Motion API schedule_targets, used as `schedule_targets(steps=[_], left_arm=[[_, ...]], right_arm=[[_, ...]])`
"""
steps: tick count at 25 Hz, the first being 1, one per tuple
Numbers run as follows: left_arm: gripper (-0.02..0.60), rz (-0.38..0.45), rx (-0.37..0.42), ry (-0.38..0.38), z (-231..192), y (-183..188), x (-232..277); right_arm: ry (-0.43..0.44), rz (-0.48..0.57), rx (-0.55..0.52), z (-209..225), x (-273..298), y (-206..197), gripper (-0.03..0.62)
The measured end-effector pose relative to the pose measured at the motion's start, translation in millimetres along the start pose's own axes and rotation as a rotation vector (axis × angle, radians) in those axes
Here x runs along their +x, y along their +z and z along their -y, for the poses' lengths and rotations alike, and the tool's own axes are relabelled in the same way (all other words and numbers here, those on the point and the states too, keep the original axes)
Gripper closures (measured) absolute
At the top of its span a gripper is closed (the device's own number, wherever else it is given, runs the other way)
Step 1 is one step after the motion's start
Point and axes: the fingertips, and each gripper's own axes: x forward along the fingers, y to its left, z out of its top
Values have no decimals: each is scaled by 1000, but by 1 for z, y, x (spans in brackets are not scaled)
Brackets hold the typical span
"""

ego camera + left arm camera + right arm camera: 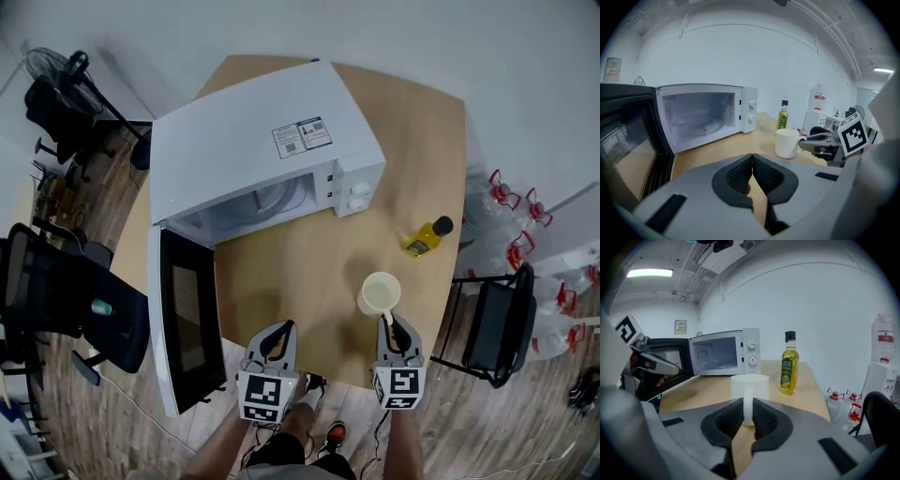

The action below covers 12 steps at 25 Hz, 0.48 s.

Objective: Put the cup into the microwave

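A white cup (380,293) stands upright on the wooden table (300,272), in front of the white microwave (253,141). The microwave's door (187,319) hangs wide open to the left, showing an empty cavity with a glass plate (705,124). My right gripper (387,319) sits just behind the cup, its pads closed on the cup's handle (748,406). Further left, my left gripper (281,328) hovers near the table's front edge, shut with nothing between its pads (740,176). In the left gripper view the cup (787,143) and the right gripper (820,140) show at the right.
A yellow oil bottle (428,236) with a black cap stands right of the microwave, behind the cup. A black chair (497,328) is at the table's right edge, with water jugs (511,202) beyond it. Another black chair (66,300) stands beyond the open door.
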Motion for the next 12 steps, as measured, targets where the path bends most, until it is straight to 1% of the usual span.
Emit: schedule_targets(steps=[6,12], left_arm=[[557,46,-1,10,-12,25,-9],[557,90,-7,24,-25,48,-26]], right_arm=[[6,20,0,-5,-2,24,546],[20,65,-6,-18,-11,61,546]])
